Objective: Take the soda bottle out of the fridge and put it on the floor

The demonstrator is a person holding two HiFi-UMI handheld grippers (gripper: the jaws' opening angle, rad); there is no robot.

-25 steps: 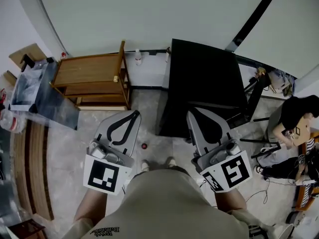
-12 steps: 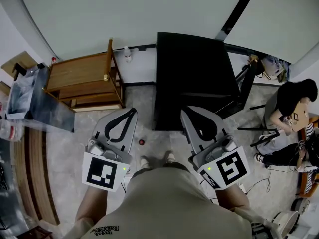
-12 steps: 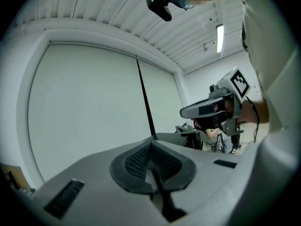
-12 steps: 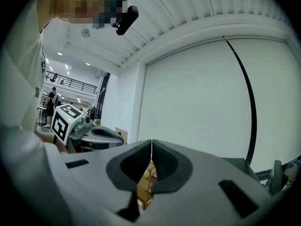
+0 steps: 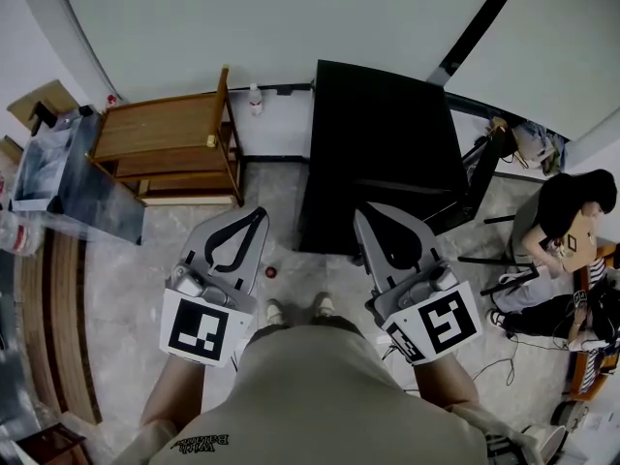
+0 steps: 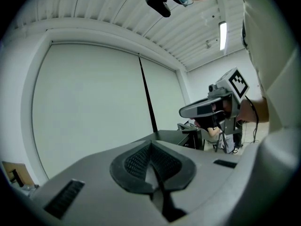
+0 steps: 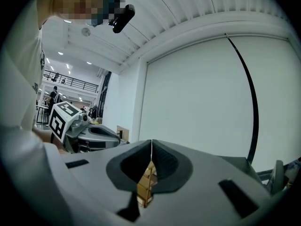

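The soda bottle shows in no view; the black box-shaped fridge (image 5: 383, 153) stands against the white wall (image 5: 291, 27) at upper centre. Just below it, the grey left tool (image 5: 258, 215) and grey right tool (image 5: 368, 213) each have jaws closed together, holding nothing.

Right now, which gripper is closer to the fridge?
Right. The right gripper is in front of the black fridge; the left gripper is left of it, nearer the wooden shelf.
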